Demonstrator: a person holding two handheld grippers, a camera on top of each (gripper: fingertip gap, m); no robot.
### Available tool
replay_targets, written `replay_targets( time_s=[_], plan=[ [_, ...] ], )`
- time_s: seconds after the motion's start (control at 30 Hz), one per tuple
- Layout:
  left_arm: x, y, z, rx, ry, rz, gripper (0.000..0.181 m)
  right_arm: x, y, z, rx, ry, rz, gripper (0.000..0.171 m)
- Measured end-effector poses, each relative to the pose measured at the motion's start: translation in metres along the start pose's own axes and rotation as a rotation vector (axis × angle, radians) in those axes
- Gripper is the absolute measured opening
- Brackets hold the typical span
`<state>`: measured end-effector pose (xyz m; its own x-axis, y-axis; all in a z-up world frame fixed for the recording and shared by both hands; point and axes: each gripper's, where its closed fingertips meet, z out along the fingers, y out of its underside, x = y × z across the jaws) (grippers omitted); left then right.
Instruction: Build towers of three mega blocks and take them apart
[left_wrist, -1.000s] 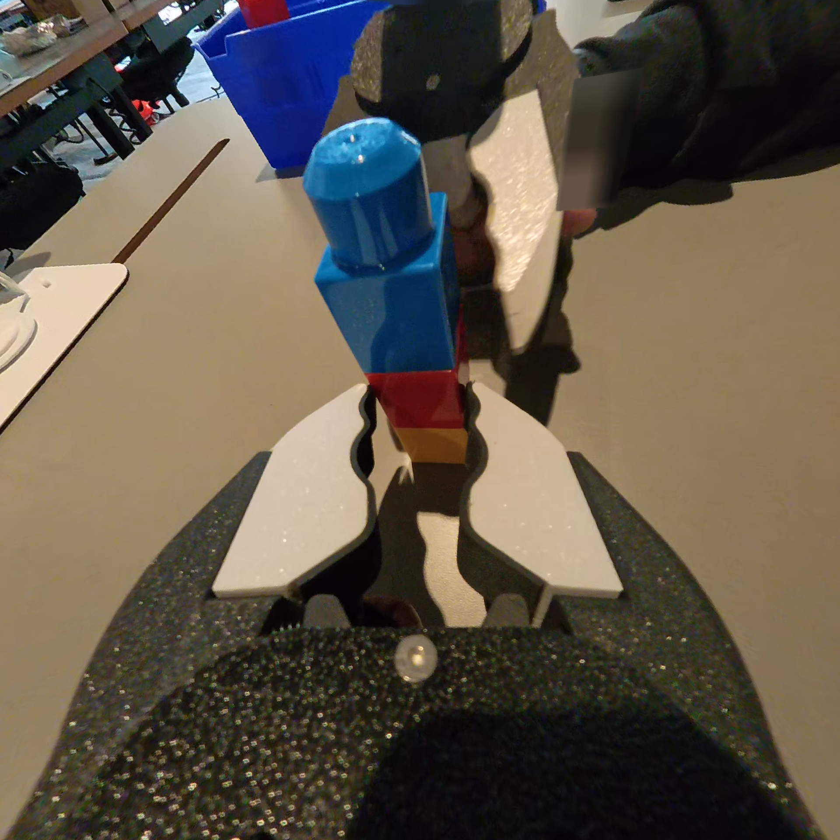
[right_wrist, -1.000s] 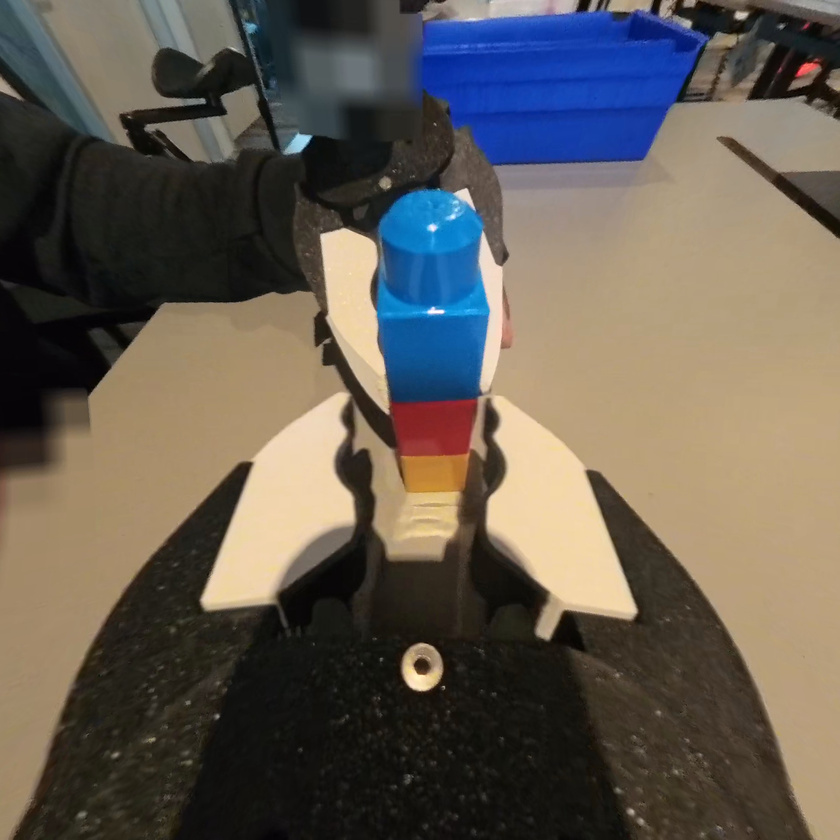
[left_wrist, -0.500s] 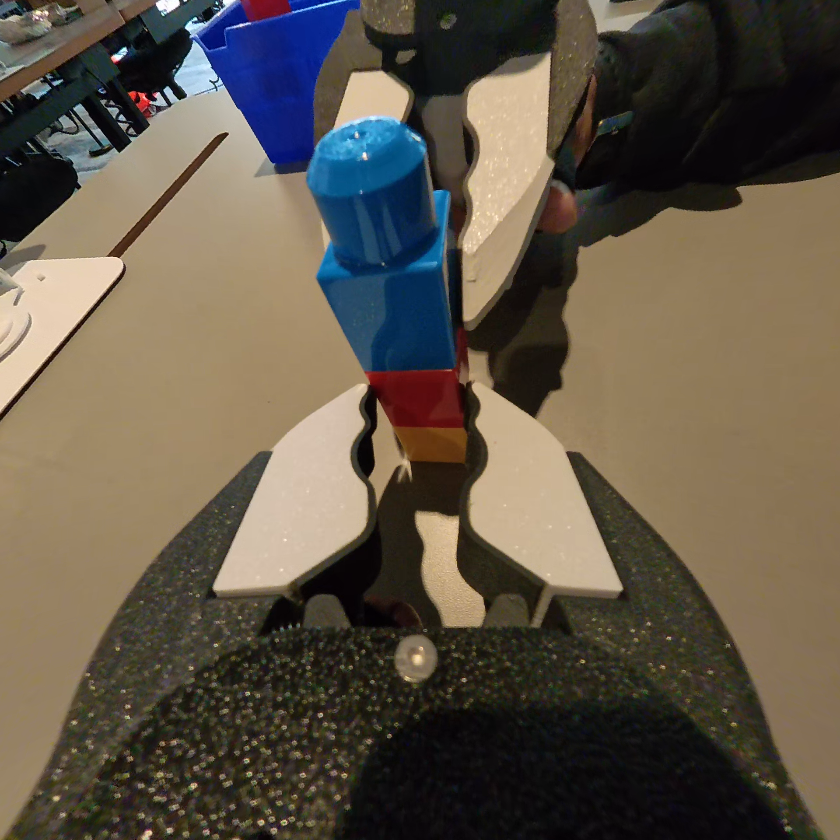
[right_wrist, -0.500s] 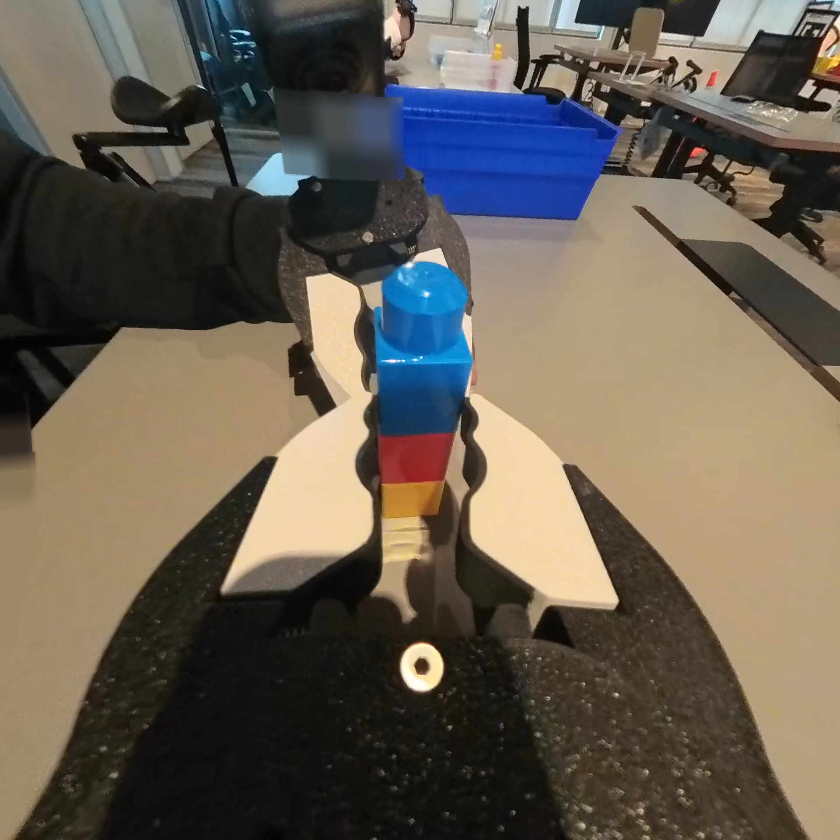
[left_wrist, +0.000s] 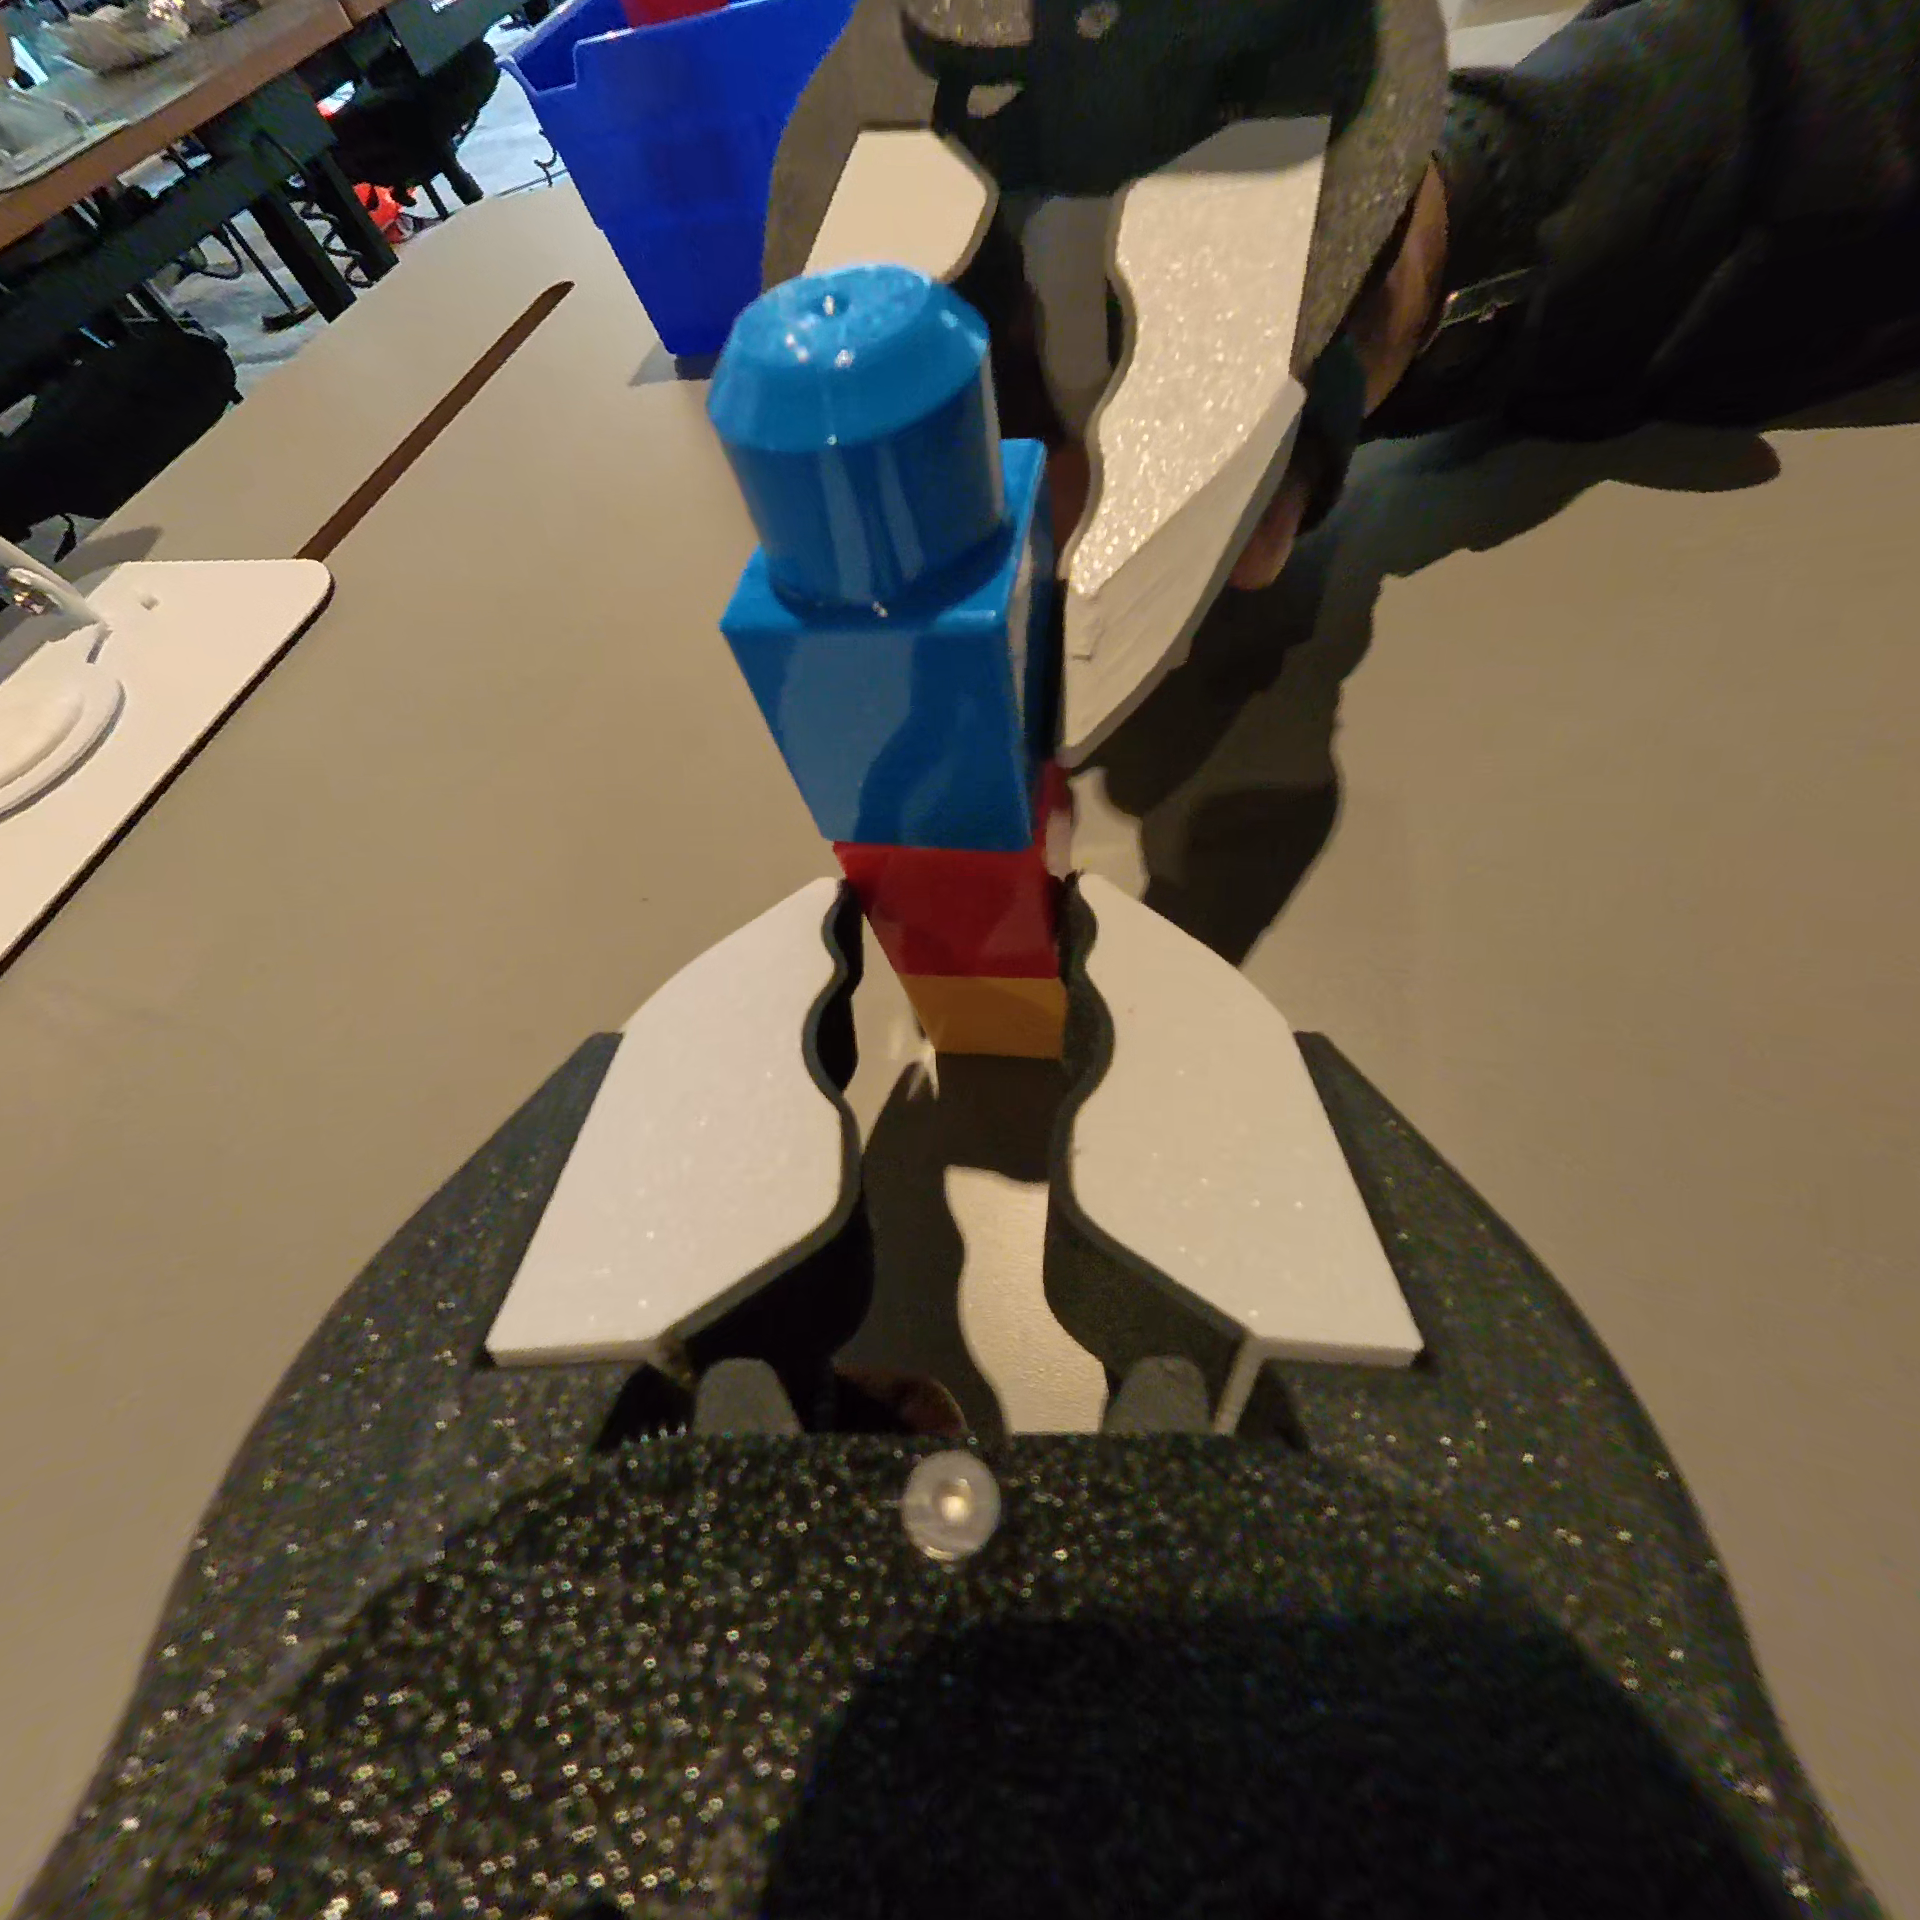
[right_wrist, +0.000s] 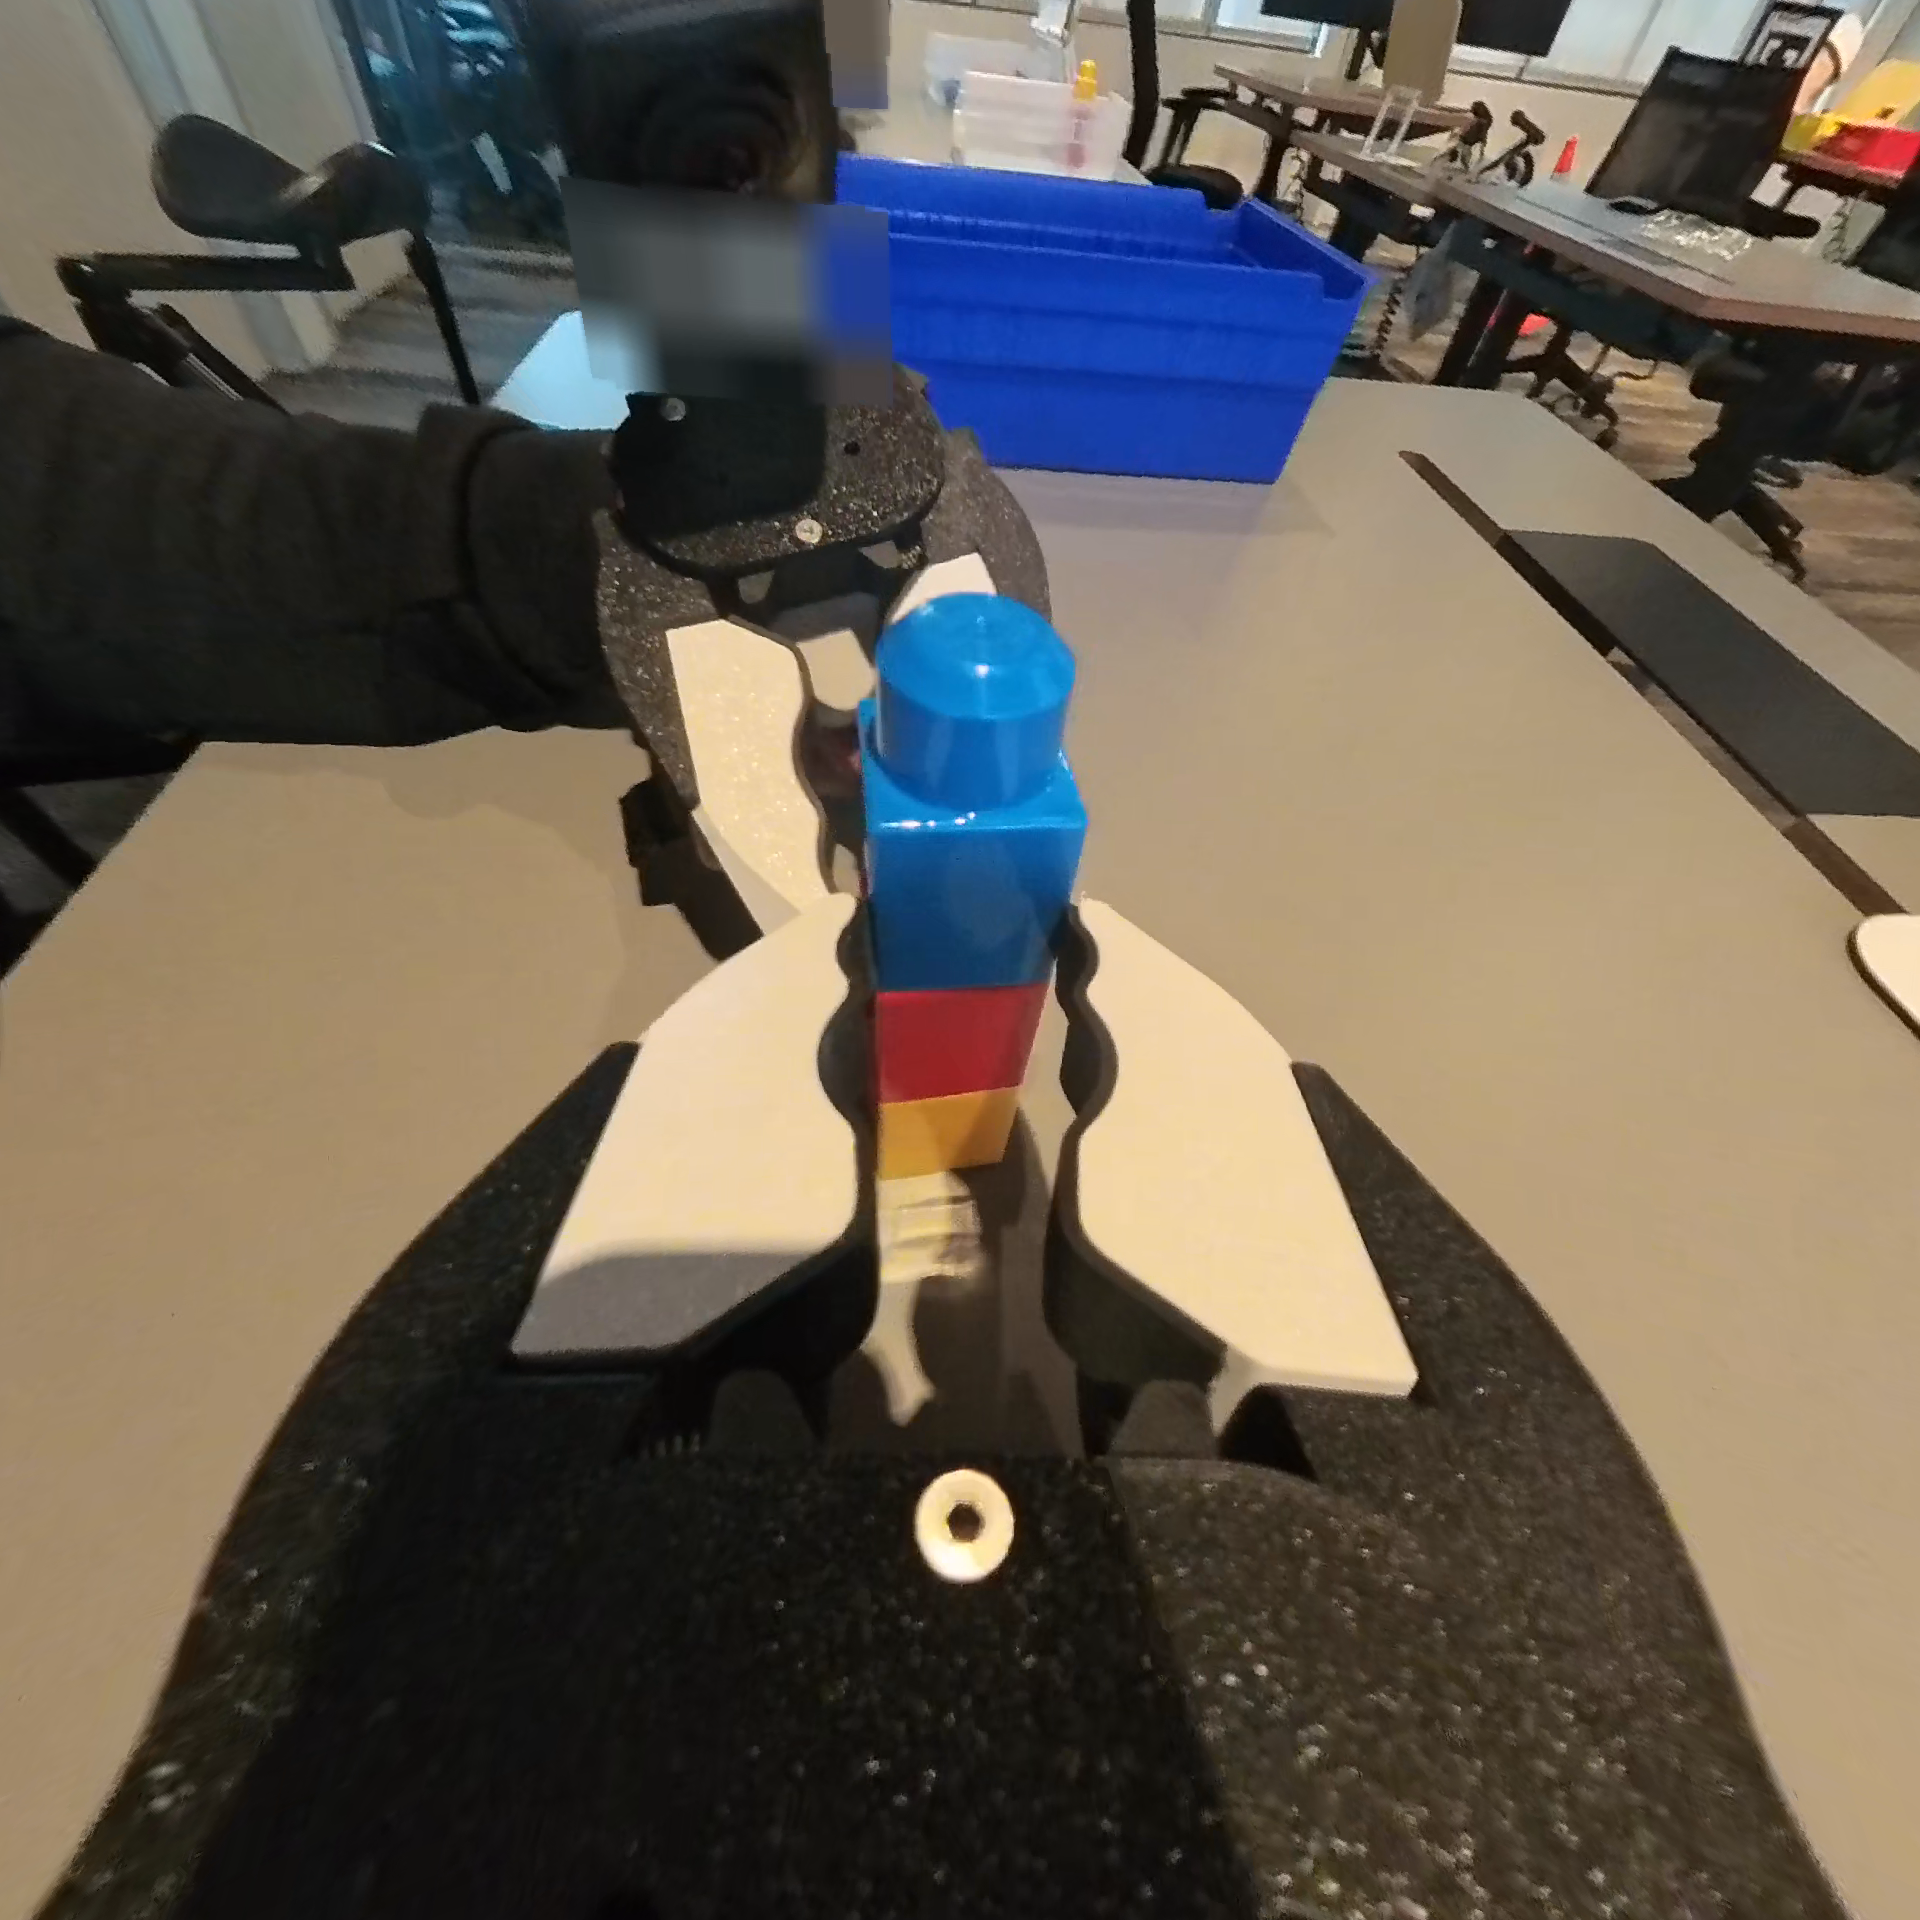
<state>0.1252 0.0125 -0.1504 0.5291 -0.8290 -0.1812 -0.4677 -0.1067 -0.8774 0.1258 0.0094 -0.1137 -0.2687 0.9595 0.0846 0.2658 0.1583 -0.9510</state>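
Left wrist view, from the left: a white board (left_wrist: 156, 665) lies at the table (left_wrist: 468, 883) edge, a blue bin (left_wrist: 686, 177) stands farther back, and in the middle stands my tower of three blocks, upright on the table: yellow block (left_wrist: 992, 1018) at the bottom, red block (left_wrist: 956, 920) above it, blue block (left_wrist: 883, 717) with its round stud on top. My left tongs (left_wrist: 961, 914) are clamped on the red block, their tips pressing its two sides. To the right and behind, my right tongs (left_wrist: 1049, 623) reach in from the far side at the blue block's level.

In the right wrist view, again from the left, my sleeve (right_wrist: 260, 561) and the left tongs (right_wrist: 831, 790) sit beyond the tower, the blue bin (right_wrist: 1091, 343) is behind, and my right tongs (right_wrist: 961, 925) bracket the lower part of the blue block (right_wrist: 966, 894). The left finger (right_wrist: 748, 1039) looks pressed to it, but a thin dark gap shows on the other side, so I cannot tell whether this grip has closed.

I judge I am at the point of pulling the top block off. If my right tongs are loose, they will slip up the glossy plastic and leave the block seated. If I pull at an angle, the red block may tear off the yellow one, or the whole tower may tip out of my left grip.
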Motion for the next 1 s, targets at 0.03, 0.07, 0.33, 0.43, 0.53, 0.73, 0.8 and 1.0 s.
replay_targets(
  time_s=[0.03, 0.07, 0.33, 0.43, 0.53, 0.73, 0.8, 1.0],
  plan=[
    [0.001, 0.0, 0.0, 0.002, 0.005, 0.005, 0.036, -0.001, 0.0, -0.001, 0.014, -0.02, 0.008, 0.034],
    [0.002, -0.001, 0.0, 0.003, 0.01, 0.011, 0.036, -0.001, 0.0, -0.001, 0.026, -0.037, 0.018, 0.034],
    [0.003, -0.001, 0.001, 0.002, 0.015, 0.01, 0.036, -0.001, 0.0, -0.002, 0.031, -0.082, 0.015, 0.035],
    [0.003, -0.001, 0.001, 0.002, 0.016, 0.009, 0.036, -0.001, 0.0, -0.002, 0.029, -0.075, 0.013, 0.035],
    [0.003, -0.001, 0.001, 0.002, 0.018, 0.009, 0.036, -0.002, 0.001, -0.003, 0.033, -0.062, 0.004, 0.035],
    [0.003, -0.001, 0.001, 0.003, 0.023, 0.009, 0.036, -0.004, 0.028, 0.001, -0.114, -0.092, 0.03, 0.056],
    [0.003, -0.001, 0.001, 0.004, 0.024, 0.01, 0.036, -0.004, 0.03, 0.005, -0.141, -0.077, 0.009, 0.047],
    [0.004, -0.001, -0.001, 0.011, 0.024, 0.027, 0.037, -0.005, 0.035, 0.008, -0.18, -0.067, 0.003, 0.035]
  ],
)
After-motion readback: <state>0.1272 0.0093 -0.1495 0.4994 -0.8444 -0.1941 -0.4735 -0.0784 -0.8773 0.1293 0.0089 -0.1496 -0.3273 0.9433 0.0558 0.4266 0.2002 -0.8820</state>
